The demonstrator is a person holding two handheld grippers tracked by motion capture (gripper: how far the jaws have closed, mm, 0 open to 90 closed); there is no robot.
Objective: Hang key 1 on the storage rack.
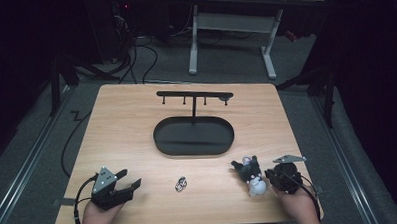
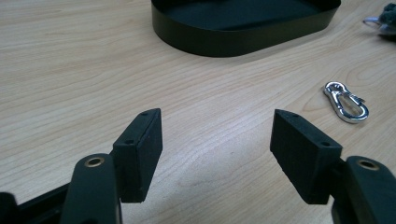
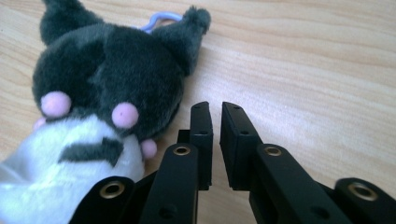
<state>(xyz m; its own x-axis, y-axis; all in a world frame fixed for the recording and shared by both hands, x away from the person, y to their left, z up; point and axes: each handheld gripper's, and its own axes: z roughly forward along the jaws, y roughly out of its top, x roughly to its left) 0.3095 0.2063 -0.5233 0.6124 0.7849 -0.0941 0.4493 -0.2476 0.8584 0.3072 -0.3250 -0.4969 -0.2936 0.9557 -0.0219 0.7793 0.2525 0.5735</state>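
A plush toy (image 1: 253,176) with a dark grey head, pink spots and a white body lies near the table's front right. In the right gripper view the plush toy (image 3: 102,93) is just left of my right gripper (image 3: 215,109), beside it and not between the pads. The right gripper (image 1: 269,175) has only a narrow gap between its jaws and holds nothing. My left gripper (image 1: 130,178) rests at the front left, wide open and empty (image 2: 217,140). A silver snap clip (image 1: 181,183) lies on the wood between both hands, to the right of the left jaws (image 2: 346,101).
A black oval tray (image 1: 194,152) sits mid-table, its wall (image 2: 243,37) beyond the left jaws. A black stand with a bar of small hooks (image 1: 194,96) rises from its far side. A white-legged desk and cables are on the floor behind the table.
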